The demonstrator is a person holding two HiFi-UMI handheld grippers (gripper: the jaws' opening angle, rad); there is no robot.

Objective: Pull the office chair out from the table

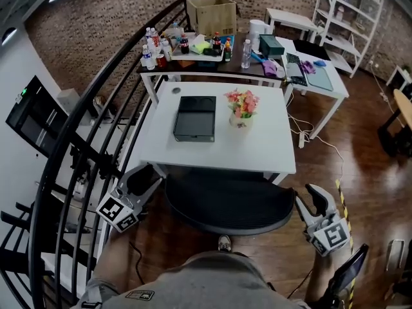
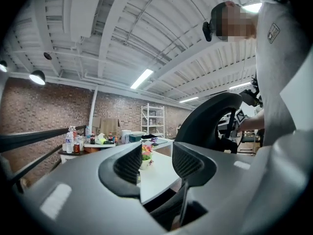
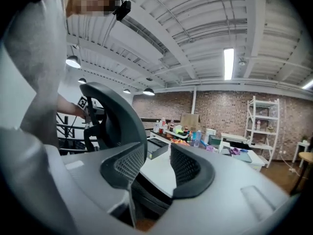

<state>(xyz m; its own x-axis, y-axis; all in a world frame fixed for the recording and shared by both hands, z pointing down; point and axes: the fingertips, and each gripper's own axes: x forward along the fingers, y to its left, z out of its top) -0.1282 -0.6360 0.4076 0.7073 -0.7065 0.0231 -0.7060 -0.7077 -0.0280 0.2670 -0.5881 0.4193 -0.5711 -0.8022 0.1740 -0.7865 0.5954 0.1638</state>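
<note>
The black mesh back of the office chair (image 1: 225,201) curves just in front of the white table (image 1: 264,150), its seat hidden beneath. My left gripper (image 1: 147,180) stands open at the back's left end, apart from it. My right gripper (image 1: 311,198) stands open at the back's right end. In the left gripper view the left gripper (image 2: 156,163) has only the table showing through its gap, and the chair back (image 2: 210,116) rises to the right. In the right gripper view the right gripper (image 3: 159,163) holds nothing, and the chair back (image 3: 115,116) is to its left.
A black tray (image 1: 195,118) and a flower pot (image 1: 241,108) sit on the white table. A black curved railing (image 1: 96,121) runs close on the left. Behind are a dark table with bottles (image 1: 161,44), a cardboard box (image 1: 211,13), a white desk (image 1: 318,79) and floor cables (image 1: 322,140).
</note>
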